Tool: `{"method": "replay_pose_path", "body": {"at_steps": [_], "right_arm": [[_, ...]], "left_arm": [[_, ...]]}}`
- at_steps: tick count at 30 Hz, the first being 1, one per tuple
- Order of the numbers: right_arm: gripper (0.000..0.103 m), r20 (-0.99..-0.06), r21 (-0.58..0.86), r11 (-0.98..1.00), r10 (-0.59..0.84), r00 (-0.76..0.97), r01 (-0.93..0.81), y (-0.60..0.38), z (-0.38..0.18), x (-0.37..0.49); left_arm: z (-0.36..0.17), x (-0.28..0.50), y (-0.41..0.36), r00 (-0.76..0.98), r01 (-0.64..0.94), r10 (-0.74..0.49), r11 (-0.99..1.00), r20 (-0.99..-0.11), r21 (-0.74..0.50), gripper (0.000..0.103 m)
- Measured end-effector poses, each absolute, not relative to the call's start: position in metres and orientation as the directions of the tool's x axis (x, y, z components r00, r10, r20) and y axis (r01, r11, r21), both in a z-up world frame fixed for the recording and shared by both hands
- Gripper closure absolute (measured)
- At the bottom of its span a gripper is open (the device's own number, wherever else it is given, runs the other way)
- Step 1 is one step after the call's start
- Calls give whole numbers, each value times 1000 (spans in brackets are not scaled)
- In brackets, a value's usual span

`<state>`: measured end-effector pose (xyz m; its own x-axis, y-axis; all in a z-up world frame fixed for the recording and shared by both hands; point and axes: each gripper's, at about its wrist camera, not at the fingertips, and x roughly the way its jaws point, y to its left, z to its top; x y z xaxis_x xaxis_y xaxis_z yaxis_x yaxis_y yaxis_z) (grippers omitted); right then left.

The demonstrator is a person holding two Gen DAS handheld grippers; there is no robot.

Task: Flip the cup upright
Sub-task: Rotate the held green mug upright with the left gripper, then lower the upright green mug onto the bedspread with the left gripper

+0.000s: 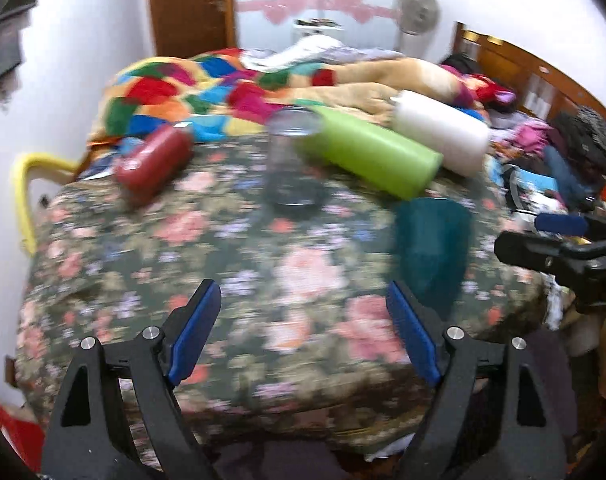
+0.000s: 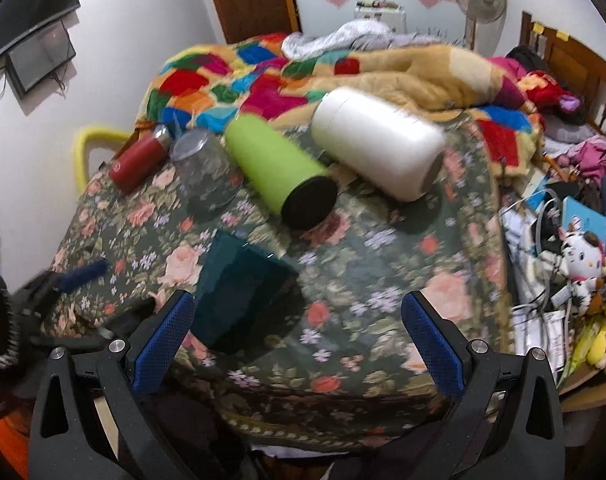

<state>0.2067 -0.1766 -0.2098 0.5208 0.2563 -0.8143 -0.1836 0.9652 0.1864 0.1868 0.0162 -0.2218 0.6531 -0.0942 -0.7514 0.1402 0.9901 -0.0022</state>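
We hold our left gripper (image 1: 303, 332) with its blue pads spread wide and nothing between them, hovering over the near edge of the floral cloth (image 1: 243, 248). Ahead of it and off to its left lies a red bottle (image 1: 155, 164) on its side; straight ahead stands a clear glass (image 1: 293, 160), though the blur keeps us from telling which end is up. Beyond and to the right of the left tool's right pad (image 1: 413, 340) stands the teal cup (image 1: 433, 248), apparently mouth down on the cloth, clear of both pads. Farther ahead on the right lie a green tumbler (image 1: 371, 152) and a white bottle (image 1: 439, 136), both on their sides and touching along their lengths. At the right edge of the left view we see our right gripper (image 1: 559, 236), too side-on there to judge. In its own view the right gripper (image 2: 299, 336) is also spread wide and empty, and the teal cup (image 2: 243, 288) sits just ahead of its left pad (image 2: 163, 344), outside the gap. To its right the cloth is bare, and a plush toy (image 2: 587, 260) rests far right.
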Motion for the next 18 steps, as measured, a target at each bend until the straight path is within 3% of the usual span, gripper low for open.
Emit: {"method": "replay_pose_path", "body": {"at_steps": [4,10,18], "right_arm": [[10,-850,232,954,295,436,-192,-160,-230,222],[17,-882,292,943,330,336,-161,-148,-255,243],[28,-904,234,955,283,322,-182,-131,-260,259]], "left_arm": [[-226,181,40,660,85,-61,996,-749,-7,19],[-231,172,47,659,64,-77,997,-748,-47,19],[-235,173,44,651,73,-96,995,-753,-64,19]]}}
